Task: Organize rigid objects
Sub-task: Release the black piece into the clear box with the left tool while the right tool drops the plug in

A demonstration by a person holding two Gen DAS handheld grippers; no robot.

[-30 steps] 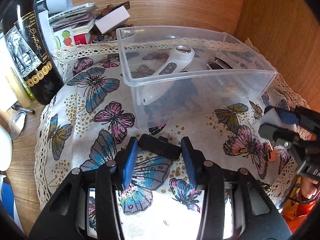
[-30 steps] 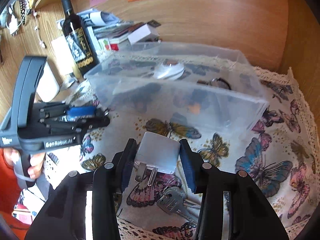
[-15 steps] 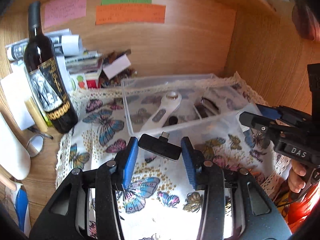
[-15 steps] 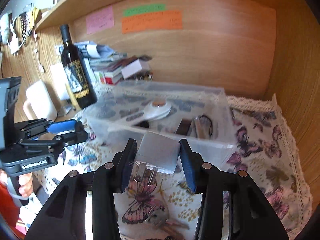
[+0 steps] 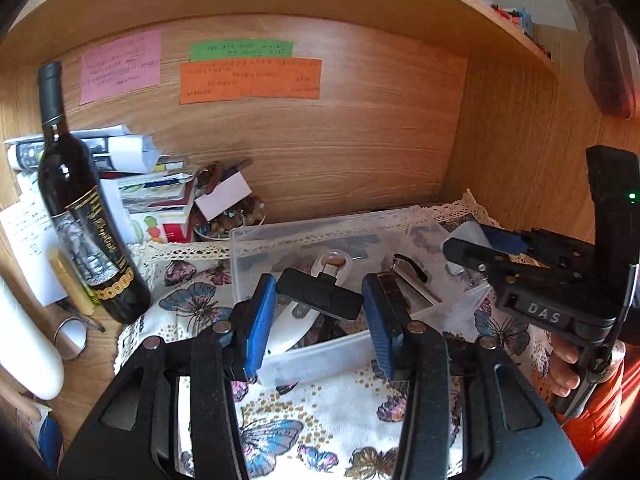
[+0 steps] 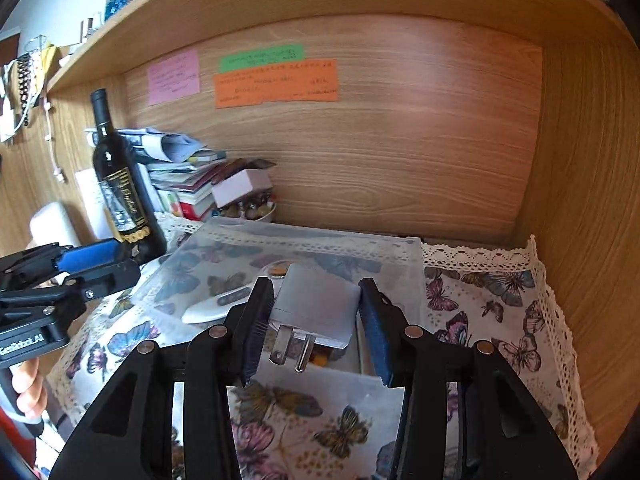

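The left gripper [image 5: 318, 312] pinches a black flat device [image 5: 319, 293] between its blue pads [image 5: 258, 320], held crosswise above the near wall of the clear plastic bin [image 5: 320, 350]. The right gripper [image 6: 316, 322] clamps a grey plug adapter [image 6: 318, 304], its two metal prongs [image 6: 292, 346] pointing down toward the camera, also above the bin [image 6: 320, 240]. Inside the bin lie a white handheld device [image 6: 224, 304] with grey buttons and a dark item [image 5: 408, 270] at the right side, too indistinct to name. The bin rests on a butterfly-print cloth [image 6: 492, 312] with lace edging. Legible markings: "DAS" on the right gripper body seen from the left wrist, "GenRobot.AI", partly cut off, on the left gripper body seen from the right wrist. A wine bottle [image 5: 80, 216] stands left of the bin; its gold label script is unreadable. Pink, green and orange notes [image 6: 276, 82] on the back panel carry writing too small to read.
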